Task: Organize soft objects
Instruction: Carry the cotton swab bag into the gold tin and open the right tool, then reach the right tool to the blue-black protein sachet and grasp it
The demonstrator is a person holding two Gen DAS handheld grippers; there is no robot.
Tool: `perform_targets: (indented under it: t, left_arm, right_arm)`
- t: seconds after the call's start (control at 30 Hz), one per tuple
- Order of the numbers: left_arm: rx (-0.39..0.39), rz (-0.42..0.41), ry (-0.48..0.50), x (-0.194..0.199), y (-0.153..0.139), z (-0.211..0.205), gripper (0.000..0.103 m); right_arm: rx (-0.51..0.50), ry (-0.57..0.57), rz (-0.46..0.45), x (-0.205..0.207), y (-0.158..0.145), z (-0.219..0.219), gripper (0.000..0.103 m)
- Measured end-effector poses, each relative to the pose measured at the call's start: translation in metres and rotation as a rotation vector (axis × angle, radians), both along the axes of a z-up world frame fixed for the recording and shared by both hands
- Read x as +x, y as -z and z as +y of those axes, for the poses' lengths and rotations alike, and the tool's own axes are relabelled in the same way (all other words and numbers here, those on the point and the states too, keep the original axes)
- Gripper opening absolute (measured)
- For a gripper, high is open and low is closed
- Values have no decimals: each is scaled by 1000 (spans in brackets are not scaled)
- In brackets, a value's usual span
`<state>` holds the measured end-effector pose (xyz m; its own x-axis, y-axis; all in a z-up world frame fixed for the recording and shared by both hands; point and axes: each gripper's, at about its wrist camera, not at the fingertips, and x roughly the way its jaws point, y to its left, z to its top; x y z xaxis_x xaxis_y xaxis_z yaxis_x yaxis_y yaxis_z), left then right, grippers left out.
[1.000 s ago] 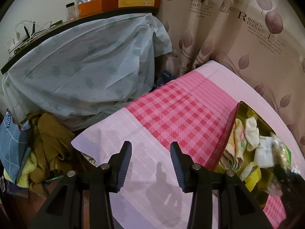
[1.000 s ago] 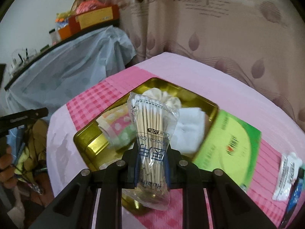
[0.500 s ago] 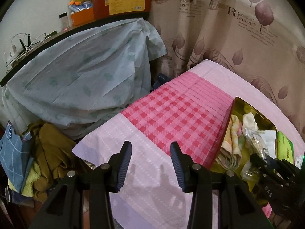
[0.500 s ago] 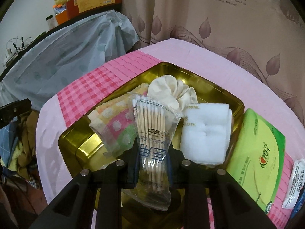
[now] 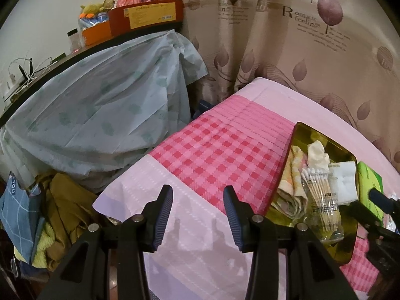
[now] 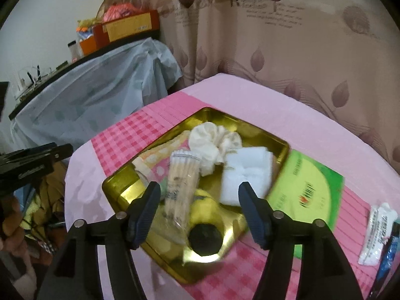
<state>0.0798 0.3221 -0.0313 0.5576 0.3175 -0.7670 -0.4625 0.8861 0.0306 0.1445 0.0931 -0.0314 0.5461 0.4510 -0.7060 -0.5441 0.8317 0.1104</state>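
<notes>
A gold tin tray (image 6: 280, 147) on the pink cloth holds a cream cloth (image 6: 207, 140), a dotted towel (image 6: 152, 160), a white folded pad (image 6: 245, 172), a yellow and black soft item (image 6: 205, 222) and a clear bag of cotton swabs (image 6: 181, 185). My right gripper (image 6: 200, 197) is open, just above the tray, with the swab bag lying loose between and below its fingers. The tray (image 5: 300, 130) and swab bag (image 5: 322, 200) also show at the right of the left wrist view. My left gripper (image 5: 197, 205) is open and empty over the cloth's near left part.
A green tissue pack (image 6: 307, 195) lies right of the tray, with a white sachet (image 6: 377, 232) and a blue packet (image 6: 390, 257) farther right. A curtain (image 6: 287, 50) hangs behind. Left of the table are a covered shelf (image 5: 100, 105) and piled clothes (image 5: 60, 210).
My right gripper has opened and let go of the swab bag, which now lies in the tray. The gripper has drawn back a little. The left gripper has stayed nearly still.
</notes>
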Motion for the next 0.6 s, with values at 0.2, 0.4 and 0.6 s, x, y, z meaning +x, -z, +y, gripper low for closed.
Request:
perform_targets:
  t: [0.2, 0.4, 0.6]
  left_arm:
    - [6, 9, 12, 2, 2, -5, 43]
    - [1, 11, 6, 1, 2, -6, 44]
    - [6, 11, 4, 0, 3, -7, 45]
  right_arm:
    - [-8, 84, -28, -16, 1, -60, 63]
    - [-51, 231, 2, -22, 17, -143, 63]
    - [-74, 427, 39, -24, 35, -238, 63]
